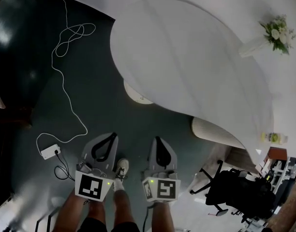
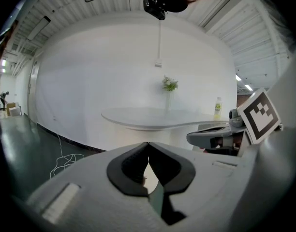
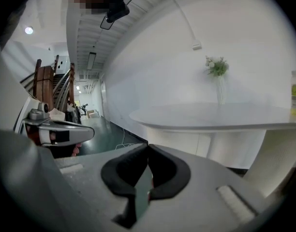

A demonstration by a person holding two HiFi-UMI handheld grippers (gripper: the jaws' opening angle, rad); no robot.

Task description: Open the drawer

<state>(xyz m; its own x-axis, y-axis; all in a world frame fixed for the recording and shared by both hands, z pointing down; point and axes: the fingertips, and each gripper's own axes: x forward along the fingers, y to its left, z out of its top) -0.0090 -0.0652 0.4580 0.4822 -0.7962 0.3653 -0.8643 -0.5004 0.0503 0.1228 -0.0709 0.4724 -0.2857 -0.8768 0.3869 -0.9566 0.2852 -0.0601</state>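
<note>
head view: left gripper (image 1: 112, 136), right gripper (image 1: 157, 139) clr of table (image 1: 186, 57) edge.

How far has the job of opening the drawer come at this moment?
Done: nothing visible; no drawer appears in any view. In hand: nothing. The left gripper and right gripper have their jaws together and empty, over the dark floor beside the white table. Left: find the drawer, take hold of it and pull it open.

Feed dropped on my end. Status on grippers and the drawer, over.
Left gripper shut, empty. Right gripper shut, empty. No drawer in view, only a white table ahead. Loose cable on the floor, off to the left.
</note>
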